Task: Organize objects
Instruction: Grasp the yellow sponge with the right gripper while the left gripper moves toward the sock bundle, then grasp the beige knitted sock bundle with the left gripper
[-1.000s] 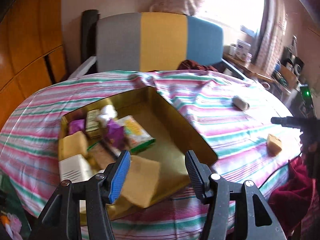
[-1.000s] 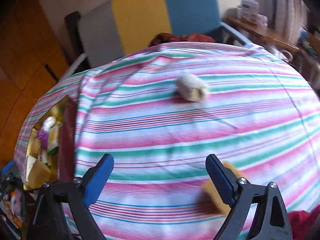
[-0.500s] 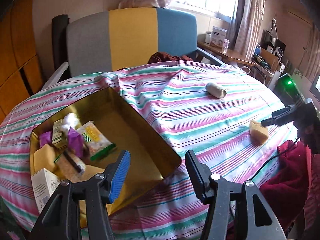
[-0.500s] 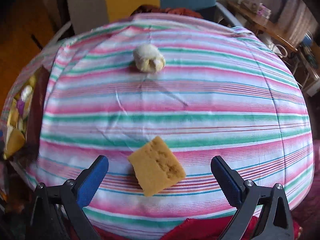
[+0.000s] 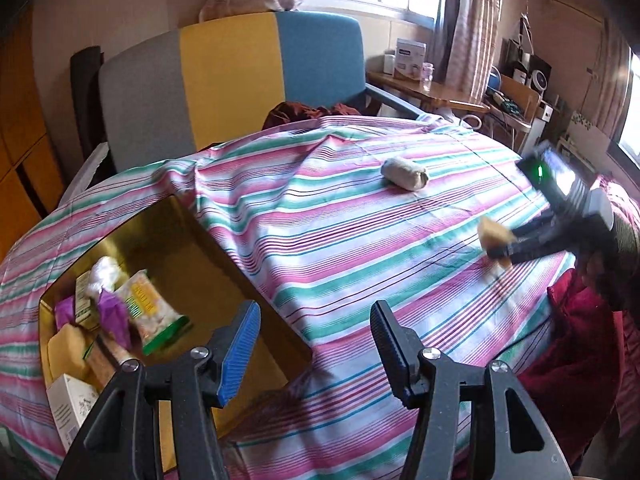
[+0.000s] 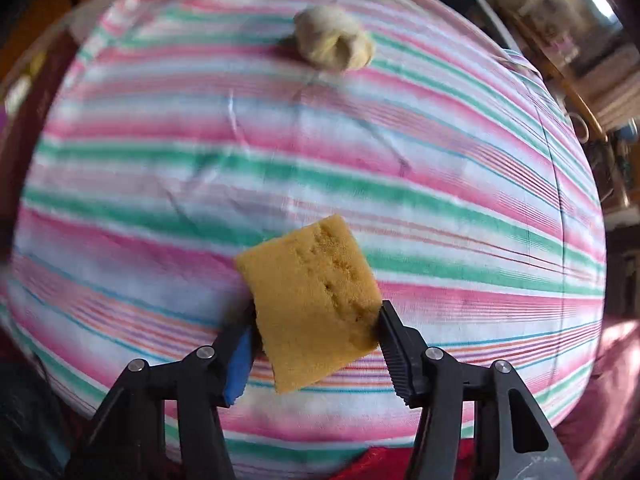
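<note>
My right gripper [image 6: 316, 344] is shut on a yellow sponge [image 6: 312, 304] and holds it just over the striped tablecloth [image 6: 280, 160]. The sponge also shows in the left wrist view [image 5: 494, 234], at the right, between the right gripper's fingers. A beige rolled cloth [image 6: 334, 42] lies farther back on the table; in the left wrist view [image 5: 404, 174] it is right of centre. My left gripper [image 5: 316, 344] is open and empty, near the front right corner of a gold tin box [image 5: 208, 256] that holds several packets and another sponge.
A grey, yellow and blue chair [image 5: 232, 80] stands behind the table. A dark red cloth [image 5: 576, 344] hangs at the table's right edge. A wooden side table [image 5: 432, 92] with small items is at the back right.
My right gripper has dropped over the yellow sponge and closed on it. My left gripper has pulled back and turned right, away from the tin box, and stays open.
</note>
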`<state>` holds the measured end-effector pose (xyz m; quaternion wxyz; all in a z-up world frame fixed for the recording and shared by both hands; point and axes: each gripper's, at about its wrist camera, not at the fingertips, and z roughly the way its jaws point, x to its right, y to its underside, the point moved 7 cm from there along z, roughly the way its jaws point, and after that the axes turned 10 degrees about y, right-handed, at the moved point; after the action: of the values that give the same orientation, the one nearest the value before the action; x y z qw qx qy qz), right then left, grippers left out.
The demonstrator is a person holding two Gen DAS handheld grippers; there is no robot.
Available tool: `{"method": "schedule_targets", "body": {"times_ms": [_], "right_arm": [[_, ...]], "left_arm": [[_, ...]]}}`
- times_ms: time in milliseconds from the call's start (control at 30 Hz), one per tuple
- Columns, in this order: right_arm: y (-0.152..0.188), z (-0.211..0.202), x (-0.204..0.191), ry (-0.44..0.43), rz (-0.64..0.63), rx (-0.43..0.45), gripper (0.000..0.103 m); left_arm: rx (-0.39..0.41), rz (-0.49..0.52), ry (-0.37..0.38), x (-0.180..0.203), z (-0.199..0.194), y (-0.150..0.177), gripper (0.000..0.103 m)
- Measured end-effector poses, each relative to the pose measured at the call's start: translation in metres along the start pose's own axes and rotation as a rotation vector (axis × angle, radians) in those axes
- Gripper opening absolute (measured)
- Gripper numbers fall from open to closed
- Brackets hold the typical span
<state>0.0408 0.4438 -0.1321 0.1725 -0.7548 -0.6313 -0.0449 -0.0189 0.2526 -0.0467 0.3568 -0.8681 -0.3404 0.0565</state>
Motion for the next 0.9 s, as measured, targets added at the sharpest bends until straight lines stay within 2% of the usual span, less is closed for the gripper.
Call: {"method": "schedule_targets", "body": {"times_ms": [133,267,333,767,900], "right_arm": [[-0.018,-0.008,0.021,-0.016,0.153,0.073,0.058],[-0.032,-0.001,0.034,-0.094,0.319,0.108,0.059],[-0.035,0.010,0.033,-0.120,0.361,0.106,0.059],[-0.038,0.018,0.026,-0.082,0.325,0.118,0.060],[-0.038,0.017,0.027,-0.088,0.328,0.119,0.060]], "left_arm": [[-0.020,0.021,-0.004,0.007,0.011,-0.006,0.058],[-0.038,0.039,-0.008,0.014,0.022,-0.011,0.058],[-0.050,0.046,-0.001,0.017,0.028,-0.014,0.058],[-0.127,0.093,0.020,0.047,0.078,-0.037,0.058],[-0.166,0.074,0.041,0.051,0.099,-0.042,0.058]]}}
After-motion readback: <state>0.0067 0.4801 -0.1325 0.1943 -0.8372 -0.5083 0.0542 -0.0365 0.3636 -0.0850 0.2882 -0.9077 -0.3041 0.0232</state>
